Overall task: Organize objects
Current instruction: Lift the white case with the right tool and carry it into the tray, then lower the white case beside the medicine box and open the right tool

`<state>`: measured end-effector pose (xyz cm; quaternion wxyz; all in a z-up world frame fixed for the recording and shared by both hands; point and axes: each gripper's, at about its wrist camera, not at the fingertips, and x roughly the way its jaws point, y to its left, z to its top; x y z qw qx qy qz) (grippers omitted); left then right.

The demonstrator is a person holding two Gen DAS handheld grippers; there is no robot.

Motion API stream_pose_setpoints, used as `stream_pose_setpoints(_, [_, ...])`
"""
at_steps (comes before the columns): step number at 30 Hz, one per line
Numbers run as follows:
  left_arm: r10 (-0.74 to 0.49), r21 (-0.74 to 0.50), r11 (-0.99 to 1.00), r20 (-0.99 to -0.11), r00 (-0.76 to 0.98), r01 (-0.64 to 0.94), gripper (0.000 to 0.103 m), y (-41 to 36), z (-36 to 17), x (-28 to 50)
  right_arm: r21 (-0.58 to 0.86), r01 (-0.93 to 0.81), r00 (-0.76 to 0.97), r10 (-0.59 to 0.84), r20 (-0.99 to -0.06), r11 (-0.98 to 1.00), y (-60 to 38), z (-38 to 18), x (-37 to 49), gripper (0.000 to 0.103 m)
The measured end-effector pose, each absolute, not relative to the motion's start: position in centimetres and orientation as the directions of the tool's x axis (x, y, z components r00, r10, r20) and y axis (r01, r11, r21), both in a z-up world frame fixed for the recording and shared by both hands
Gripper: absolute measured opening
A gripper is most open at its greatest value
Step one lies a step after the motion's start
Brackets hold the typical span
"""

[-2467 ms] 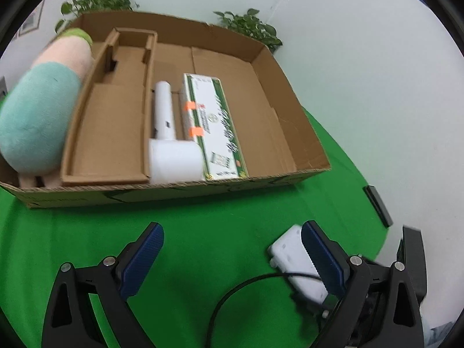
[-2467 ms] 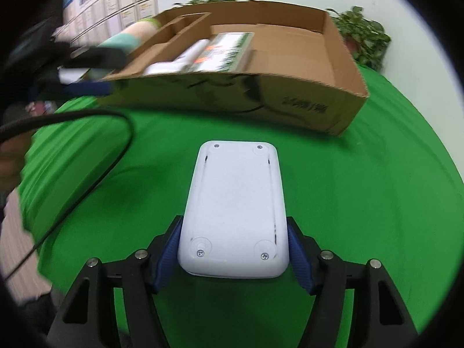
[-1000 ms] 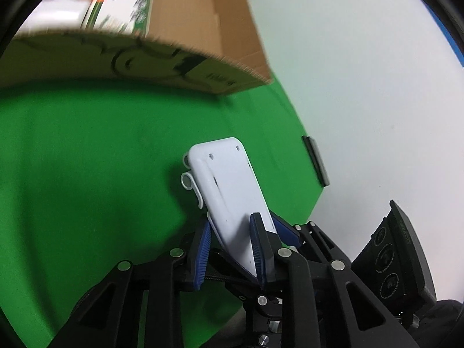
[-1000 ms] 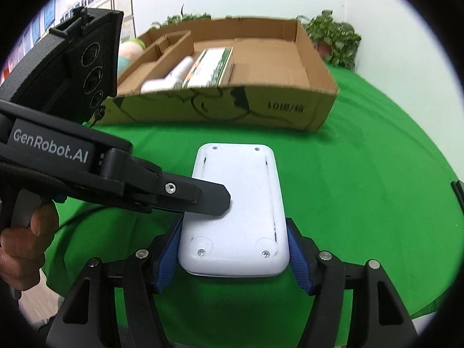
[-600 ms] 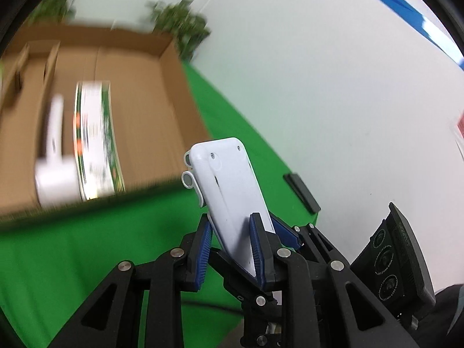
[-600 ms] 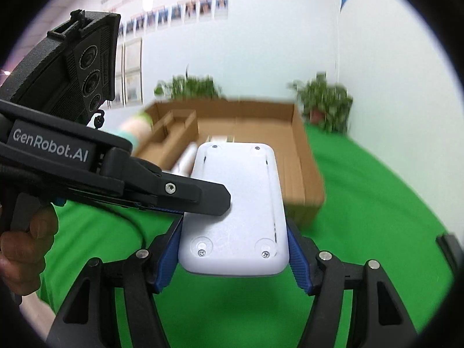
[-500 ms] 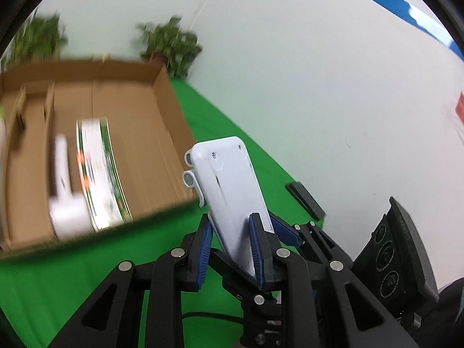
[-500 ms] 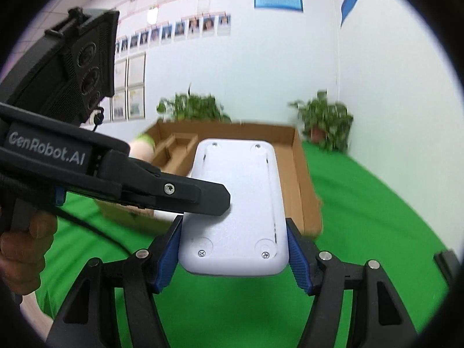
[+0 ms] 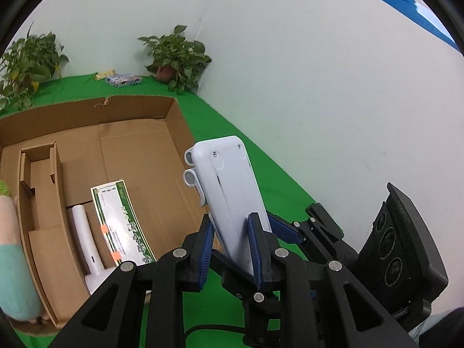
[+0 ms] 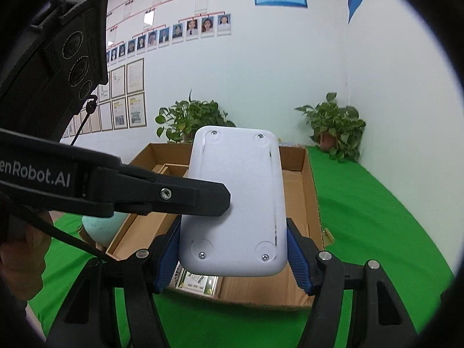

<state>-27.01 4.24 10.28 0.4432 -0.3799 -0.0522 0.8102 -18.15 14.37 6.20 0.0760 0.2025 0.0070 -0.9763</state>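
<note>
A green cloth-covered table (image 9: 255, 156) fills the ground, and on it sits the big open brown cardboard box (image 9: 139, 145), with a folded cardboard insert (image 9: 40, 203) along its left side. Against the box's left outer wall, a soft pastel plush toy in pink and teal (image 9: 11, 261). Two potted green plants (image 10: 333, 127) stand at the far wall, under a row of portrait photos and framed sheets whose text is too small to read.

Up in the air, above the near edge of the box, is the white rounded-rectangle plastic device (image 10: 235, 203), screw side towards the right camera, two round lugs on one long edge. Both tools have it! The right gripper (image 10: 233, 253) pinches its long sides between blue ribbed pads, jaws at a moderate spread. The left gripper (image 9: 230, 249) clamps the flat faces, jaws narrow; its black body reads "enRobot.AI" in white.

Inside the box, a long green-and-white printed carton (image 9: 121, 220) with orange stickers, its lettering illegible, and beside it on the left a white hairdryer-shaped appliance (image 9: 87, 243). A black cable (image 9: 208, 328) trails on the cloth.
</note>
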Motion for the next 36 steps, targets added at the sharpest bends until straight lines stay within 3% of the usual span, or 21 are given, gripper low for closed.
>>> stream_pose_setpoints(9, [0.727, -0.475, -0.625, -0.643, -0.241, -0.62, 0.021, 6.1, 4.6, -34.7, 0.098, 0.153, -0.824, -0.182, -0.537, -0.983, 16.3, 3.1, -24.1, 0.064])
stream_pose_setpoints(23, [0.64, -0.482, -0.696, -0.753, -0.154, -0.533, 0.021, 8.8, -5.2, -39.5, 0.257, 0.125, -0.631, -0.276, -0.725, -0.958, 18.0, -3.5, -27.7, 0.064])
stream_pose_setpoints(36, [0.601, -0.481, -0.734, -0.789, -0.127, -0.48, 0.021, 9.1, -7.7, -41.7, 0.3, 0.131, -0.537, -0.322, -0.779, -0.945, 17.9, -5.7, -29.0, 0.065])
